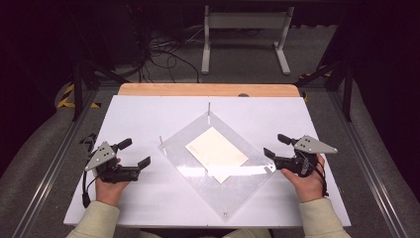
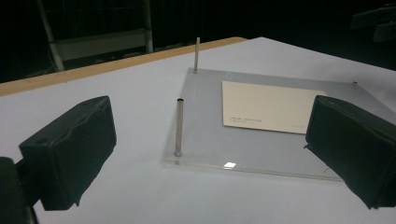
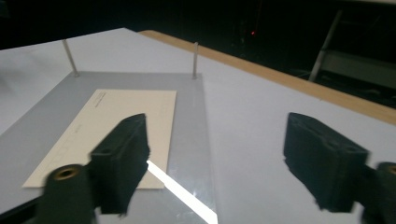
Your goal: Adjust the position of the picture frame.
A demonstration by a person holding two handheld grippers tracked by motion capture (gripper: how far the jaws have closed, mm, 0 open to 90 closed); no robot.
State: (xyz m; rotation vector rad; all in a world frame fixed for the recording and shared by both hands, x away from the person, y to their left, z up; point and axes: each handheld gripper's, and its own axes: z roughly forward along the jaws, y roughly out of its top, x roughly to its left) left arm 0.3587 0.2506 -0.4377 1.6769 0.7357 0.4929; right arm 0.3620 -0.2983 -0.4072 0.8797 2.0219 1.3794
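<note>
A clear acrylic plate [image 1: 237,183] lies cornerwise on the white table [image 1: 148,203], and a cream card [image 1: 216,151] rests flat on it. Two thin metal pins stand upright at the plate's far corner [image 1: 208,110] and its left corner [image 1: 160,141]. My left gripper [image 1: 135,152] is open and holds nothing, just left of the plate. My right gripper [image 1: 275,145] is open beside the plate's right corner. In the left gripper view the near pin [image 2: 179,126] and the card [image 2: 271,106] lie ahead between the jaws. In the right gripper view the left jaw hangs over the card [image 3: 107,126].
A wooden strip [image 1: 208,89] runs along the table's far edge. Behind it on the floor stand a white frame [image 1: 245,22] and loose cables [image 1: 158,49]. Small screws sit at the plate's near corner [image 1: 225,214] and right corner [image 1: 274,167].
</note>
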